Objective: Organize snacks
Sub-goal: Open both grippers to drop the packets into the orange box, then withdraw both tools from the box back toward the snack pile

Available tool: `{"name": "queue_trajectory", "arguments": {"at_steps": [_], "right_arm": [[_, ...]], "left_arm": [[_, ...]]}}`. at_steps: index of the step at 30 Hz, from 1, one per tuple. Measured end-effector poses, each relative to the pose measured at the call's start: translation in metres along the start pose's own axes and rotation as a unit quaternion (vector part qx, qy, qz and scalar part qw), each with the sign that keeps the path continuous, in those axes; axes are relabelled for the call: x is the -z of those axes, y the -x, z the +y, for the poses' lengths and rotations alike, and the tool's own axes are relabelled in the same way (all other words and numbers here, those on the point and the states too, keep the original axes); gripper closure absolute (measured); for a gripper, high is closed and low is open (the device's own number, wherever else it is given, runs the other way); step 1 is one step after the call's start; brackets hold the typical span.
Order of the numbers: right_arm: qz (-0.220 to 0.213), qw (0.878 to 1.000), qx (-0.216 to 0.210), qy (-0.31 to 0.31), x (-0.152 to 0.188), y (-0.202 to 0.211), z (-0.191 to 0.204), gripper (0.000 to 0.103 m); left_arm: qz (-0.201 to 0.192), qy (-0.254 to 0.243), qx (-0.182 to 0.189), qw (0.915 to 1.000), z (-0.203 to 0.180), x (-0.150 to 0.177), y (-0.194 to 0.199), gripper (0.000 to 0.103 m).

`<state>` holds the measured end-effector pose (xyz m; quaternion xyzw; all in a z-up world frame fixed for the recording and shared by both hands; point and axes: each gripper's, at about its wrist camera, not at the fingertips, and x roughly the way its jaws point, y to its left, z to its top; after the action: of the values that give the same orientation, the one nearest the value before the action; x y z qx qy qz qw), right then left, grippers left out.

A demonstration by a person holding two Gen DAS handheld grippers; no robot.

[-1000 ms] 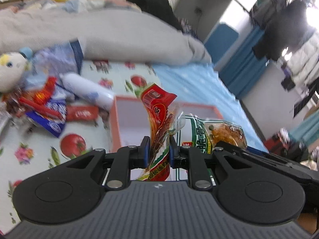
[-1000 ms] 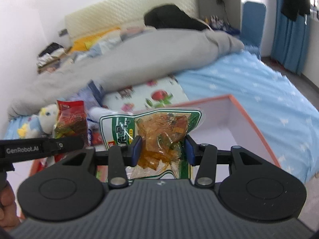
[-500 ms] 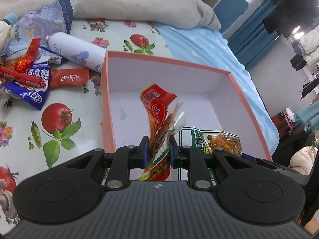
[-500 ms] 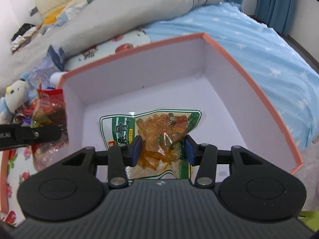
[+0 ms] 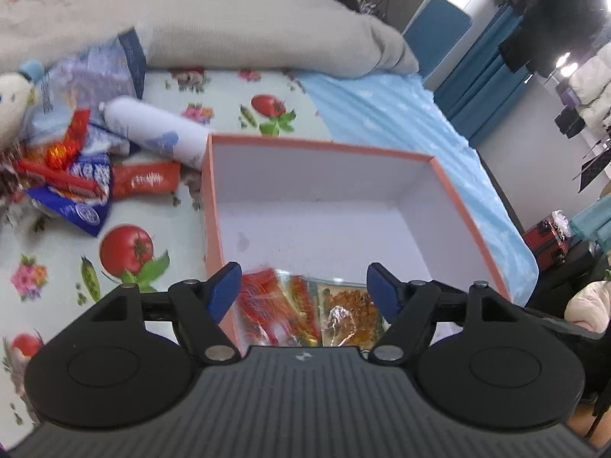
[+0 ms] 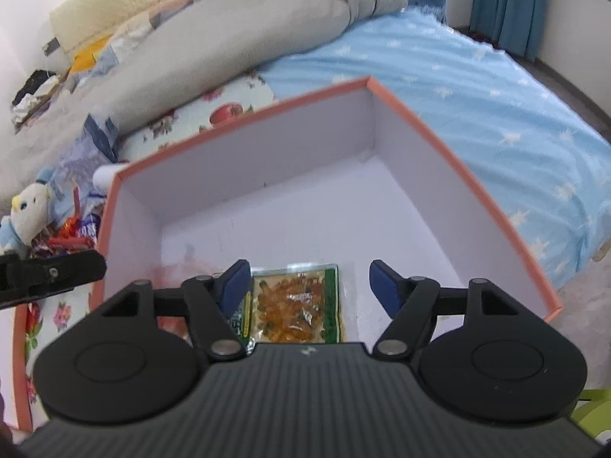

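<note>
An orange-rimmed box [image 5: 320, 145] with a white inside stands on the bed. My left gripper [image 5: 303, 288] hangs over its near end, jaws opening wide, pads touching nothing. Under it a red snack packet [image 5: 267, 305] lies blurred on the box floor, with a green-edged packet of orange snacks [image 5: 351, 309] beside it. In the right wrist view my right gripper [image 6: 311, 284] is also opening above the green packet [image 6: 298, 301], which lies flat and free on the box [image 6: 439, 175] floor. Part of the left gripper's body [image 6: 49, 271] shows at the left edge.
A pile of loose snack packets [image 5: 76, 179] and a white tube [image 5: 152, 129] lie left of the box on a tomato-print cloth [image 5: 126, 248]. A plush toy [image 5: 11, 103] sits at the far left. A grey blanket [image 5: 229, 19] lies behind; blue sheet [image 6: 477, 87] to the right.
Both grippers sank over the box and opened. The red packet left the left pads and the green packet left the right pads; both now lie on the box floor.
</note>
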<state>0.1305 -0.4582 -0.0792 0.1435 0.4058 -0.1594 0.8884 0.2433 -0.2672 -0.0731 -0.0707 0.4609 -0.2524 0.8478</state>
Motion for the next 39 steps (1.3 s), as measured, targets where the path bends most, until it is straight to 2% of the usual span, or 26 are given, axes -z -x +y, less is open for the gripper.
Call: {"name": "queue_trajectory", "arguments": {"at_steps": [10, 19, 23, 25, 32, 39], "right_arm": [[-0.072, 0.997, -0.024, 0.016, 0.001, 0.067, 0.024, 0.032], [-0.124, 0.991, -0.046, 0.021, 0.016, 0.119, 0.044, 0.032], [-0.14, 0.988, -0.065, 0.022, 0.028, 0.139, 0.051, 0.032], [-0.147, 0.986, -0.073, 0.025, 0.034, 0.148, 0.057, 0.032], [-0.169, 0.979, -0.098, 0.051, 0.054, 0.166, 0.079, 0.032], [-0.173, 0.972, -0.135, 0.084, 0.065, 0.164, 0.105, 0.032]], "left_arm": [[-0.07, -0.022, 0.009, 0.9972, -0.006, 0.001, 0.081, 0.027], [-0.121, -0.034, 0.007, 0.992, 0.002, 0.023, 0.148, 0.027], [-0.159, -0.062, -0.023, 0.9851, 0.004, 0.039, 0.179, 0.027], [-0.167, -0.07, -0.023, 0.9832, 0.006, 0.046, 0.192, 0.027], [-0.196, -0.05, -0.022, 0.9791, 0.031, 0.069, 0.227, 0.026], [-0.214, -0.026, -0.043, 0.9755, 0.061, 0.091, 0.241, 0.027]]}}
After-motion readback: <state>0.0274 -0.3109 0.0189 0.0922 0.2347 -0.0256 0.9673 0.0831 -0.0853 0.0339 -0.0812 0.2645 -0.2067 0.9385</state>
